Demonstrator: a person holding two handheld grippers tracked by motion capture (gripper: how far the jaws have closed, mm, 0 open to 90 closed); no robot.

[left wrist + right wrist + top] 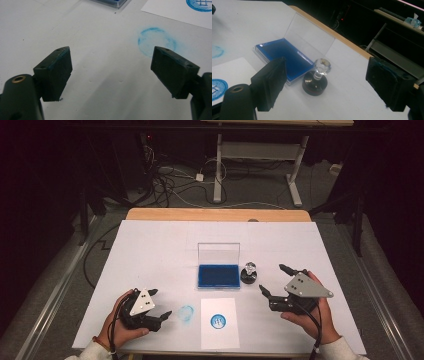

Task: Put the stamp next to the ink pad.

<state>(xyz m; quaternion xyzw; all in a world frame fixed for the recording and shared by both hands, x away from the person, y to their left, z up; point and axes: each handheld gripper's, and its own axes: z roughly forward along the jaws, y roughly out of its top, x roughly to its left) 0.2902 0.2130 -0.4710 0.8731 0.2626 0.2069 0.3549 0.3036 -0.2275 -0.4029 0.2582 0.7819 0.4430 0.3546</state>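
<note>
A blue ink pad (pixel 218 275) (pixel 284 57) lies in the middle of the table with its clear lid (pixel 218 253) (pixel 308 36) standing open. Just right of it stands a round stamp (pixel 249 273) (pixel 316 81) with a black base and a clear knob. A white paper (pixel 219 322) (pixel 178 11) near the front edge carries a blue round stamp print (pixel 218 321) (pixel 217 86). My right gripper (pixel 274 279) (pixel 332 82) is open, a short way right of the stamp. My left gripper (pixel 160 303) (pixel 111 62) is open over bare table, near a blue ink ring smudge (pixel 186 313) (pixel 156 41).
A white sheet (pixel 150 250) covers the table, with a wooden edge (pixel 215 214) at the far side. Beyond stand a desk frame (pixel 260 165) and cables (pixel 170 182) on the floor. Dark shelving fills the background in the right gripper view.
</note>
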